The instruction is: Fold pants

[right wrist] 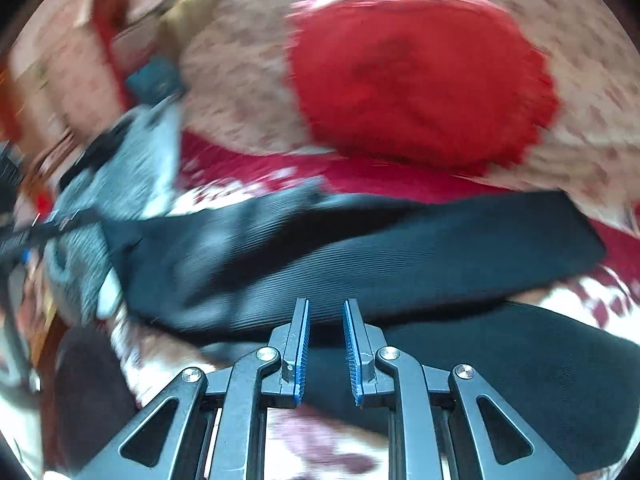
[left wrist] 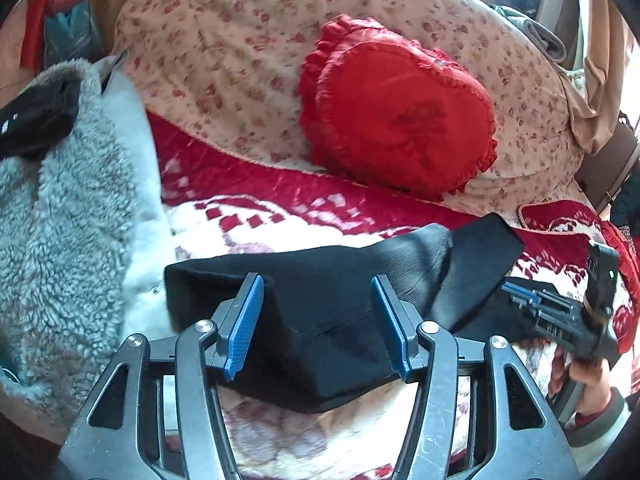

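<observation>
Red-white blanket (left wrist: 280, 228) bears black pants (left wrist: 332, 300), fleece (left wrist: 80, 208).

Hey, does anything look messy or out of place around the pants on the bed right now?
The black pants lie rumpled and askew on the blanket, one leg angled away. Nothing looks spilled or damaged.

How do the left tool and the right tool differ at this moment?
The left tool has its fingers spread wide, while the right tool has its fingers close together with only a narrow gap. The left view is sharp, but the right view is blurred by motion. Neither tool grips anything. Both have blue pads and point over the black pants on the bed.
</observation>
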A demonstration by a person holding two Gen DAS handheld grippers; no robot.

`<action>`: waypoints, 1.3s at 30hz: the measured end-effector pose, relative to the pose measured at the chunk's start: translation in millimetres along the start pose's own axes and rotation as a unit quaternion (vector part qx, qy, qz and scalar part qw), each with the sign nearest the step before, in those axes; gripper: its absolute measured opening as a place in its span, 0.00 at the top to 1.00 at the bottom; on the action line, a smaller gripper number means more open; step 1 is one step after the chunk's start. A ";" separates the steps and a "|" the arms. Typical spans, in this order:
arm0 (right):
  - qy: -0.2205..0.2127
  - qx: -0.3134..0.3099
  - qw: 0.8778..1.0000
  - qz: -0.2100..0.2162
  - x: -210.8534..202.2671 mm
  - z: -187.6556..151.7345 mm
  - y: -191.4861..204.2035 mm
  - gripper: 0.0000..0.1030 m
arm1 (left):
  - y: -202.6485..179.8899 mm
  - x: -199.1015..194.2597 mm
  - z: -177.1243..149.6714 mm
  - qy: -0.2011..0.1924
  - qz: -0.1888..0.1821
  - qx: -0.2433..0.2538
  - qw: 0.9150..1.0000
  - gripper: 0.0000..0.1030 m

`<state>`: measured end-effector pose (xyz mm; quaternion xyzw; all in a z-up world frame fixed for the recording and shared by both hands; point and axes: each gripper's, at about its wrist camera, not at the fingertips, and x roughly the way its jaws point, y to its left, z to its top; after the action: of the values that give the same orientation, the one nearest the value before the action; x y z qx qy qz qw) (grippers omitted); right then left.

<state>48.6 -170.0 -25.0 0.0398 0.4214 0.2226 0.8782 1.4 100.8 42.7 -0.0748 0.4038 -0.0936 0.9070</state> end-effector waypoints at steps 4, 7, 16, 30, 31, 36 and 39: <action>-0.016 0.065 0.997 -0.039 -9.4 8.0 -52.6 0.68 | -14.2 -19.2 9.4 -0.037 -0.018 0.004 0.999 0.43; -0.017 0.121 0.991 -0.051 -13.0 10.1 -92.8 0.67 | -22.1 -23.7 15.8 -0.046 -0.026 0.014 0.999 0.36; -0.018 0.245 0.968 -0.043 0.3 7.7 -161.9 0.62 | -39.3 48.3 -9.4 0.042 -0.024 0.027 0.998 0.36; -0.101 0.228 0.967 -0.054 -60.9 13.0 -146.1 0.95 | -21.9 86.3 -31.7 0.096 -0.006 0.013 0.995 0.36; -0.108 0.221 0.968 -0.057 -77.5 7.6 -140.4 0.95 | -23.1 85.5 -31.6 0.096 -0.007 0.017 0.995 0.36; -0.070 0.219 0.971 -0.062 -105.9 -34.0 -128.4 0.95 | -26.3 78.6 -31.5 0.092 -0.005 0.030 0.995 0.36; -0.026 0.235 0.969 -0.066 -85.8 -60.4 -135.3 0.95 | -21.5 72.0 -31.5 0.088 0.005 0.028 0.996 0.36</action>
<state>4.3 -335.0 -36.6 0.2229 0.4408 0.0573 0.8676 22.8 61.5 -25.4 -0.0391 0.4793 -0.1063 0.8703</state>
